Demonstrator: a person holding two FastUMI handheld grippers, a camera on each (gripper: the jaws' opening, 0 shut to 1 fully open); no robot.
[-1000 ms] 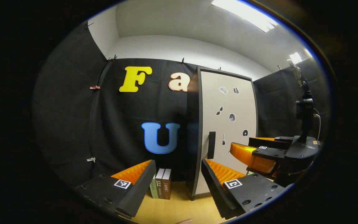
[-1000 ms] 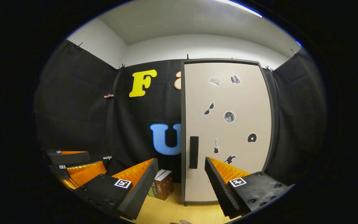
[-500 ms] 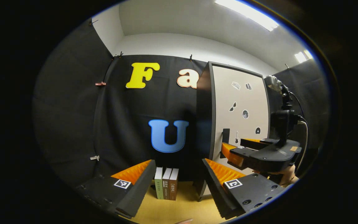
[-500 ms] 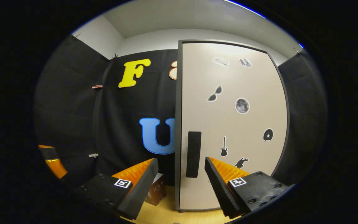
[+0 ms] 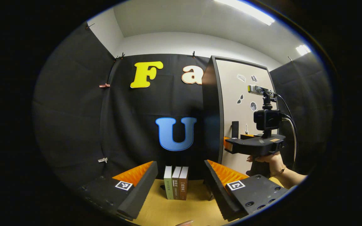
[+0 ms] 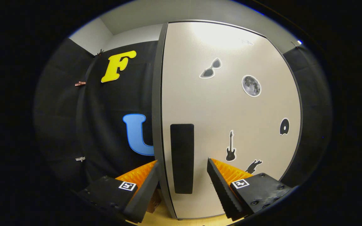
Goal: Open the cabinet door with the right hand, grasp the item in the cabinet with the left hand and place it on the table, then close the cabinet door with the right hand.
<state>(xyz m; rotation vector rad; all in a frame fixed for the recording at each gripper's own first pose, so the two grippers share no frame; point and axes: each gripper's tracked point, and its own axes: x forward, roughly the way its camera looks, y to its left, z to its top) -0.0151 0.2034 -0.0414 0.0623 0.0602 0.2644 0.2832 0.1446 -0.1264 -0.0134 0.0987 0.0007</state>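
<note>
The tall cabinet with a flat beige door framed in dark grey stands closed on the pale wooden desk, at the right of the booth. Small black stickers dot the smooth door face, and a matte black rectangular handle sits upright near its left edge. In the right gripper view, the right gripper has its fingers wide apart, one on each side of the handle, not pressing on it. Whatever is inside the cabinet is hidden behind the door. In the left gripper view, the left gripper hangs over the desk, fingers wide apart and holding nothing. Beyond them, three upright books, green, grey and brown, stand side by side just left of the cabinet. Farther right, a hand grips the other tool against the door.
</note>
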